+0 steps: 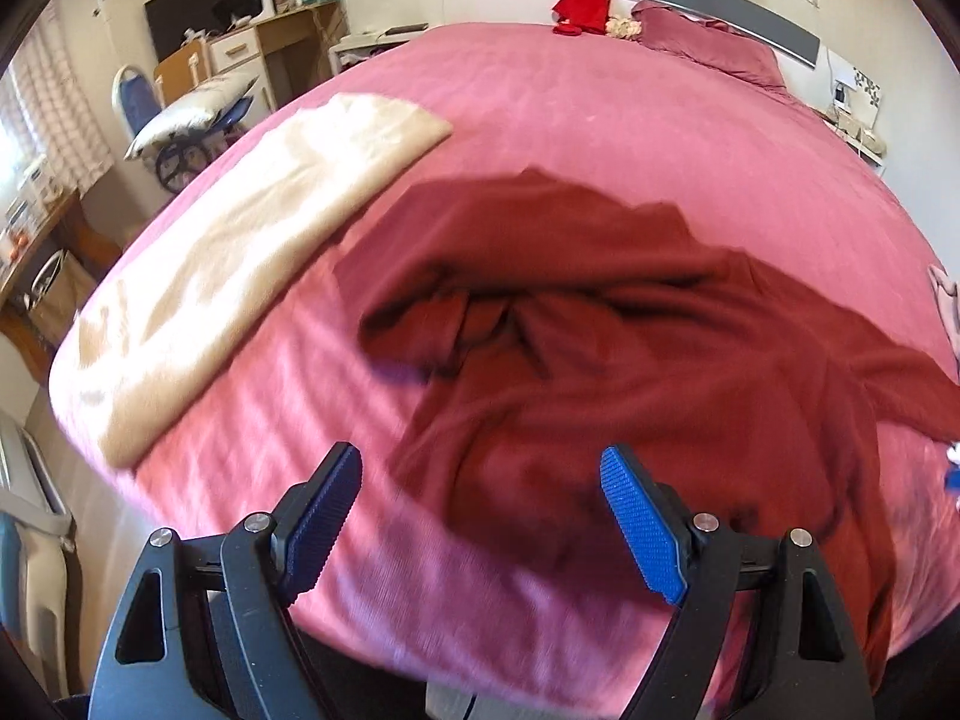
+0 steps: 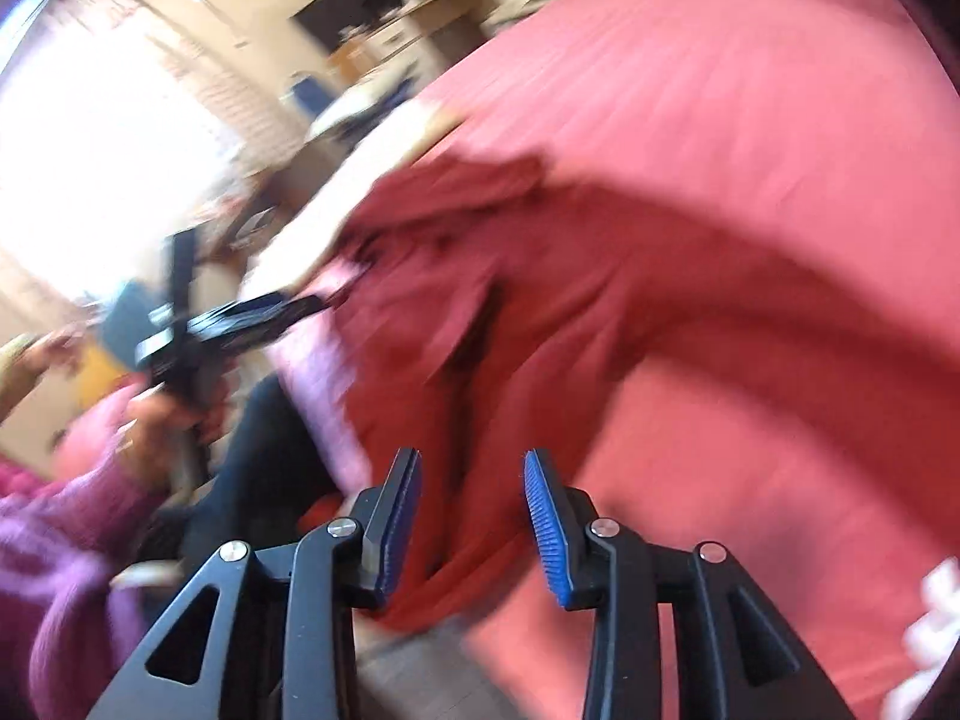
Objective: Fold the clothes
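Left gripper (image 1: pixel 480 516) is wide open and empty. Right gripper (image 2: pixel 471 516) is partly open and empty, its view badly blurred. A crumpled dark red garment (image 1: pixel 630 360) lies on the pink bed (image 1: pixel 600 114), its right side cut off. A folded cream cloth (image 1: pixel 240 252) lies beyond.

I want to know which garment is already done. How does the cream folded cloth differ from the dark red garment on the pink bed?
The cream folded cloth lies as a flat, neat long rectangle; the dark red garment is spread out and crumpled, with loose folds. The cream cloth sits toward the bed's left edge; the dark red garment lies in front of the open left gripper. Both rest on the pink bed cover, and neither is gripped.
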Motion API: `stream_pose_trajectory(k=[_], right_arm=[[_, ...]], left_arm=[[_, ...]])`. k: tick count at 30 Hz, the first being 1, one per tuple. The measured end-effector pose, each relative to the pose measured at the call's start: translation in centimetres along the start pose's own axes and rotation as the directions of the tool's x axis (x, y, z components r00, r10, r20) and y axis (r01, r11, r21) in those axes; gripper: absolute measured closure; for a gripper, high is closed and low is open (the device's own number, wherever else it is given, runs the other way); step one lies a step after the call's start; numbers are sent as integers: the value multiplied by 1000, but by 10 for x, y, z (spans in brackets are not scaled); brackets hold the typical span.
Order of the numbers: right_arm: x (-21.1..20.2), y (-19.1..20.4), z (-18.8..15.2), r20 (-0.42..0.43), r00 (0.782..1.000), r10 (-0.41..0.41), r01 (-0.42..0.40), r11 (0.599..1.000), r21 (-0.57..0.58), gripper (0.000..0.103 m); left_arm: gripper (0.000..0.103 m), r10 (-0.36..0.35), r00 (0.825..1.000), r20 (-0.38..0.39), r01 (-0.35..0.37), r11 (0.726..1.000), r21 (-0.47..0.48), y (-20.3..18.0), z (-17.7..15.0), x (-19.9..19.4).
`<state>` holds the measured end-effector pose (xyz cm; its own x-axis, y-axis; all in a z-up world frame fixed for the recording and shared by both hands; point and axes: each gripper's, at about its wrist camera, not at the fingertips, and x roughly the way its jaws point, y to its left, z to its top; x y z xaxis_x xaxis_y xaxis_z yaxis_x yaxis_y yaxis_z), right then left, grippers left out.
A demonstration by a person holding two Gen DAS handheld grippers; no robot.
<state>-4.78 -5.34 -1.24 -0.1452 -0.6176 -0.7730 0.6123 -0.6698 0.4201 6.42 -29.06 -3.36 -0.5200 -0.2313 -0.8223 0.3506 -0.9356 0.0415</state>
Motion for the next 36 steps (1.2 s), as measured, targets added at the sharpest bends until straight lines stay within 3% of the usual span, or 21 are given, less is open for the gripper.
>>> stream_pose_trajectory(k=[3,5,7,15,19,20,23,26,28,29,30,32,34,36], right_arm=[[24,-3,45,-9,992,-130,129,991,-44,66],[53,-3,75,-45,972,-231,225,968,-114,66],[86,-7,101,-86,956,-282,267,952,-152,66],[163,-16,167,-146,941,-305,264,933,-246,66],[191,-21,178,-237,943,-236,169,948,-270,65],[199,-20,178,-269,938,-221,143,949,-283,60],[212,-4,167,-264,923,-281,147,890,-431,46],[220,15,148,-180,900,-397,241,798,-552,45],[220,22,143,-150,884,-442,298,783,-546,53],[219,25,141,-138,877,-461,322,776,-541,67],[217,26,139,-121,867,-484,347,759,-552,92],[210,27,132,-74,842,-534,394,704,-591,97],[199,21,128,-14,799,-602,469,636,-613,97],[183,5,128,6,769,-639,520,621,-586,97]], left_arm=[[19,49,999,20,-50,997,58,-16,32,13],[19,71,997,37,-74,994,85,-24,48,23],[19,91,995,34,-94,990,109,-31,59,36],[19,129,991,18,-130,974,187,-37,73,83],[18,136,990,21,-137,968,212,-30,54,85],[18,138,990,21,-139,966,217,-28,48,84],[18,143,989,21,-144,962,234,-22,29,82],[18,148,989,22,-149,957,251,-16,11,80],[18,132,991,-17,-126,970,208,-11,6,80],[18,122,992,-39,-113,977,182,-8,4,79],[18,112,992,-60,-101,982,157,-5,2,79],[18,89,991,-101,-78,991,104,0,-2,79],[18,83,991,-108,-73,993,95,0,-3,75],[18,74,991,-108,-64,994,92,-1,-4,70]])
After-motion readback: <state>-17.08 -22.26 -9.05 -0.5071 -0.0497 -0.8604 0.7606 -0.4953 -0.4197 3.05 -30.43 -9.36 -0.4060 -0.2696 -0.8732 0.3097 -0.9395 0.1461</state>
